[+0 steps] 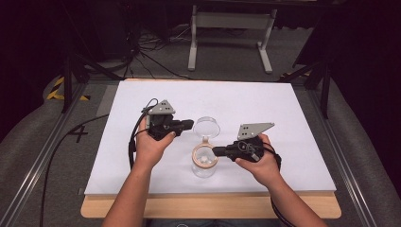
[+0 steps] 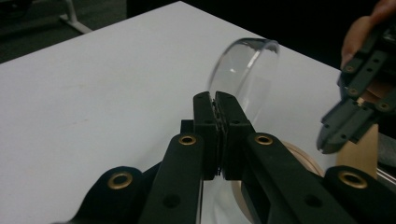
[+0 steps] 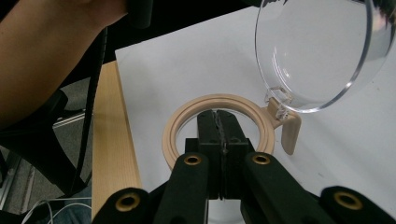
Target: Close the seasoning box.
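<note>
A clear jar (image 1: 204, 169) with a beige ring collar (image 3: 180, 122) stands near the front middle of the white board. Its hinged clear lid (image 1: 206, 126) is swung up and open. My left gripper (image 1: 190, 124) is at the lid's left edge; in the left gripper view its jaws (image 2: 215, 95) are closed together on the rim of the lid (image 2: 245, 70). My right gripper (image 1: 215, 150) comes in from the right, shut, its tips (image 3: 218, 114) lying across the collar's near edge and reaching over the opening. Small white pieces (image 1: 203, 162) lie in the jar's bottom.
The white board (image 1: 265, 104) rests on a wooden tabletop (image 1: 213, 208). Metal rails run along both sides. A white frame leg (image 1: 192, 42) and cables lie on the floor beyond the table. The other hand's gripper (image 2: 348, 116) shows at the right of the left gripper view.
</note>
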The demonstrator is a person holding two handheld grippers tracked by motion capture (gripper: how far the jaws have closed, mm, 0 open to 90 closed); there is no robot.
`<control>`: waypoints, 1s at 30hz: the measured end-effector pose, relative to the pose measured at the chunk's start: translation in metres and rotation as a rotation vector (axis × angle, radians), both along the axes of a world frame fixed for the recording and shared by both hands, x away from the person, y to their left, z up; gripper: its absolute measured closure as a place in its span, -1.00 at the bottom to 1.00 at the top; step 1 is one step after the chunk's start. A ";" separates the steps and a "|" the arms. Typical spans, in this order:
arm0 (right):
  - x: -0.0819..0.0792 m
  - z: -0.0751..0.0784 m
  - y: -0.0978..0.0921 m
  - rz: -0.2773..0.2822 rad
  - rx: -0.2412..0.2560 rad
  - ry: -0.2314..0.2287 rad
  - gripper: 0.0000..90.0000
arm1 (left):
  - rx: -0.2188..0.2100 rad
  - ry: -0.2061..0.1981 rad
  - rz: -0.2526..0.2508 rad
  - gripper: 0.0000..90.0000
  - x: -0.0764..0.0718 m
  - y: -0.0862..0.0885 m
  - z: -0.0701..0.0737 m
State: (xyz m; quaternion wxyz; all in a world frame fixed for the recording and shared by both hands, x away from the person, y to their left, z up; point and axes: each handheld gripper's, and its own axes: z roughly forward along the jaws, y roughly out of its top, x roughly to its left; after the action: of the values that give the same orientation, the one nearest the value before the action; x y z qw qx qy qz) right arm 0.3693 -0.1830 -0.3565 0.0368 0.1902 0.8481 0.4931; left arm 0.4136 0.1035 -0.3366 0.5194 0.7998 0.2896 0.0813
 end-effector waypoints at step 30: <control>-0.002 0.002 0.000 0.040 -0.027 0.025 1.00 | 0.063 0.043 -0.097 0.90 -0.014 0.016 0.010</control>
State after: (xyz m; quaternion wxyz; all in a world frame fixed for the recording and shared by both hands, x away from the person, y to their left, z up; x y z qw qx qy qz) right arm 0.3669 -0.1835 -0.3545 0.0188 0.1790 0.8588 0.4797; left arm 0.3994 0.1191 -0.3262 0.4908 0.8306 0.2589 0.0478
